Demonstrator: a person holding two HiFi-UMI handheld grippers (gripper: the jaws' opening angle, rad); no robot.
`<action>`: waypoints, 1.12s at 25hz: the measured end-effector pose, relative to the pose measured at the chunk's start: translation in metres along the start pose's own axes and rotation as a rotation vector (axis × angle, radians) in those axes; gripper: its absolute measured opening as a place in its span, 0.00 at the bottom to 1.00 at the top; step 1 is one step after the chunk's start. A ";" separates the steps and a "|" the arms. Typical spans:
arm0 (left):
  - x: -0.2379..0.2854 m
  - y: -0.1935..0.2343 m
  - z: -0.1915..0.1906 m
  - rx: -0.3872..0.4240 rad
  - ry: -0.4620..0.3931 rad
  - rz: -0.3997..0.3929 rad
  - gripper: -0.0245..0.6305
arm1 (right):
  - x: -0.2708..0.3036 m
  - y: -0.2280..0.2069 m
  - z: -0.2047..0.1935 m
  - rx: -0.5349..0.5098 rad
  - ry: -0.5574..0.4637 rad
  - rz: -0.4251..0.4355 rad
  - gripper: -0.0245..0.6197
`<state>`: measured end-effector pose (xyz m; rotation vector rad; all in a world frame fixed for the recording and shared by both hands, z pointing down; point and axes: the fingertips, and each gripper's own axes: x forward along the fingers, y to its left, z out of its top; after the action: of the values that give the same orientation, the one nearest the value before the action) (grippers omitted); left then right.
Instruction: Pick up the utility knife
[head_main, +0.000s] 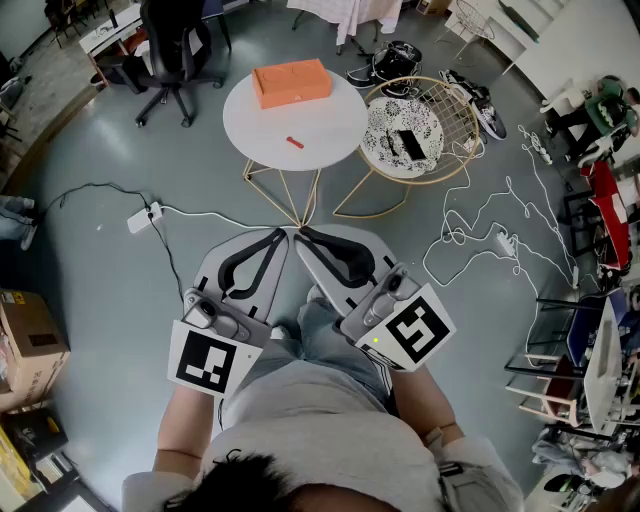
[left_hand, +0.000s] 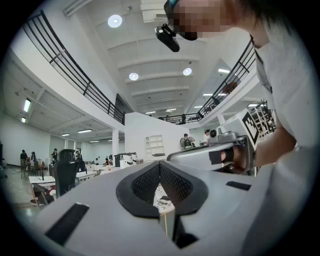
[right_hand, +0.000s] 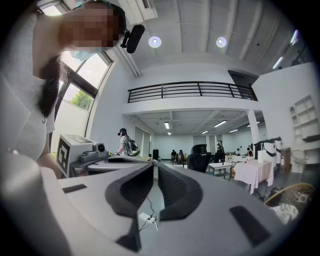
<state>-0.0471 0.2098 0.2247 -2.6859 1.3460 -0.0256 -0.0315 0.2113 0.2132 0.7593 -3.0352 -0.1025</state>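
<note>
Utility knife (head_main: 293, 142) on table (head_main: 325, 118) | left claw (head_main: 281, 232) together | right claw (head_main: 303, 232) together | both well short

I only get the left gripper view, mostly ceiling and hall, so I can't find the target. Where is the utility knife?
Observer: The small red utility knife lies on the round white table ahead of the person.
Operator: Anything else on it?
Observer: An orange box, farther back, apart from the knife.
Operator: Right claw's state?
Observer: The right claw is shut, with nothing between its jaws.
</note>
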 end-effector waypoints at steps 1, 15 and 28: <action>-0.001 0.001 -0.001 0.004 0.003 0.000 0.05 | 0.001 0.000 0.000 0.000 -0.001 0.001 0.08; -0.001 0.013 -0.004 -0.003 0.004 0.013 0.05 | 0.016 -0.001 -0.001 -0.006 0.013 0.024 0.08; 0.056 0.029 -0.016 -0.015 0.030 0.062 0.05 | 0.020 -0.066 -0.015 -0.009 0.044 0.026 0.06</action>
<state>-0.0379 0.1465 0.2341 -2.6646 1.4431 -0.0506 -0.0180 0.1431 0.2241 0.7108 -3.0000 -0.0978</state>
